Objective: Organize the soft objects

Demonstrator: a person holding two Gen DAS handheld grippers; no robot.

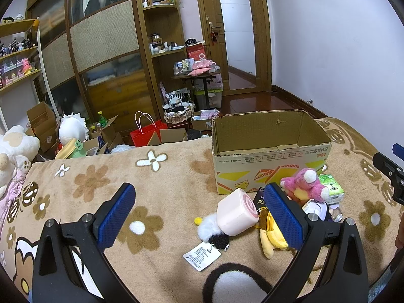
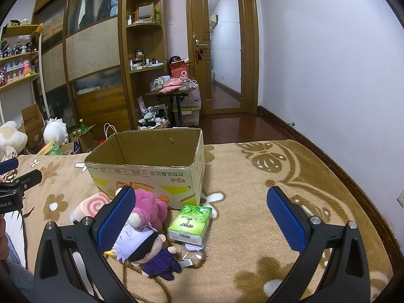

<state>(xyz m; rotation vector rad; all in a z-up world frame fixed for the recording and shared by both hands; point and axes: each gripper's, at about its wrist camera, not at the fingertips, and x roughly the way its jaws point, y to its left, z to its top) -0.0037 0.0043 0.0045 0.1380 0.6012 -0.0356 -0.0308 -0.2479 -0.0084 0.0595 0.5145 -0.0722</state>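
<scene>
An open cardboard box stands on the brown flowered blanket. In front of it lie a pink swirl-roll cushion, a pink bear plush, a yellow plush, a white and black fluffy charm, a purple-haired doll and a green tissue pack. My left gripper is open, just left of the pile. My right gripper is open above the tissue pack and doll.
The blanket ends at a wooden bed edge near the white wall on the right. White plush toys sit at the far left. Beyond the bed are boxes, a red paper bag, a wardrobe and a door.
</scene>
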